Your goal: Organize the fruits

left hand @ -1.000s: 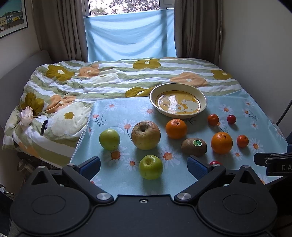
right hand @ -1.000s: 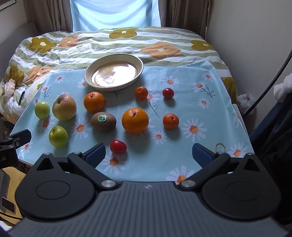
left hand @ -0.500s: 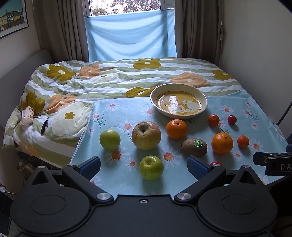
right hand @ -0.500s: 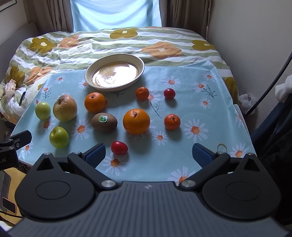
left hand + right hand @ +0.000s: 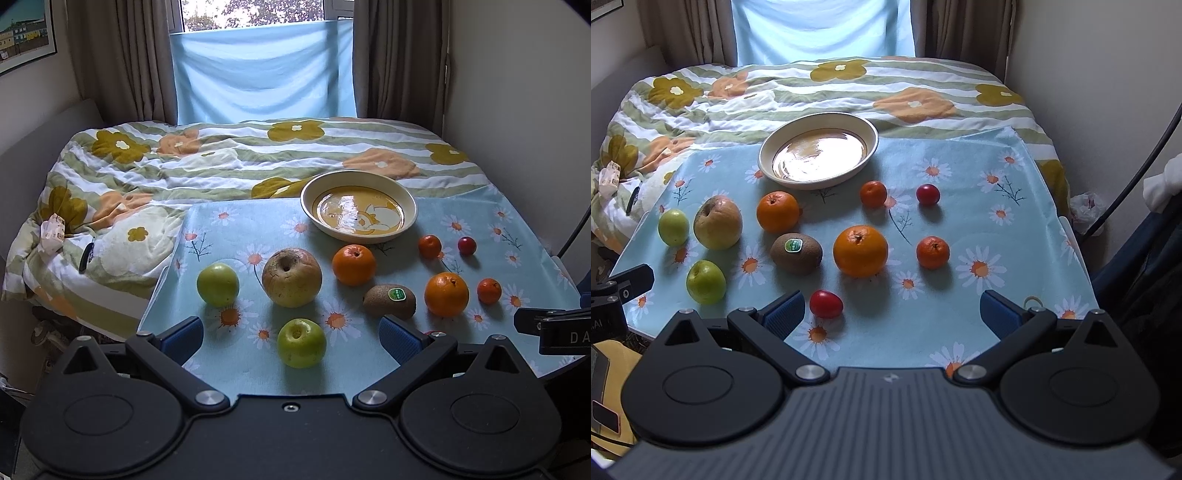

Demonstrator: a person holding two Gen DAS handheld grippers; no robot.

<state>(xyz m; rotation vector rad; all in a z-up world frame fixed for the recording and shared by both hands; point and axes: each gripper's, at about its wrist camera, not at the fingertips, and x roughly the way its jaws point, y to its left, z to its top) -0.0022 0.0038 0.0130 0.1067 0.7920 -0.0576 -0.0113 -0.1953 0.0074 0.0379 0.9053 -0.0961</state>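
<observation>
1. While both grippers hover spread and empty at the daisy cloth's (image 5: 1015, 221) near edge, the left gripper (image 5: 291, 338) frames a green apple (image 5: 301, 343);
2. the right gripper (image 5: 892, 312) shows whole the red tomato (image 5: 826, 303) that the left view nearly hides; the empty bowl (image 5: 768, 147) sits at the far edge.

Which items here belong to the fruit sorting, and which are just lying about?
Job: bowl, green apples, big apple, oranges, kiwi, mandarins, red fruits.

Lying about: duvet, curtains, picture, rubber band.
</observation>
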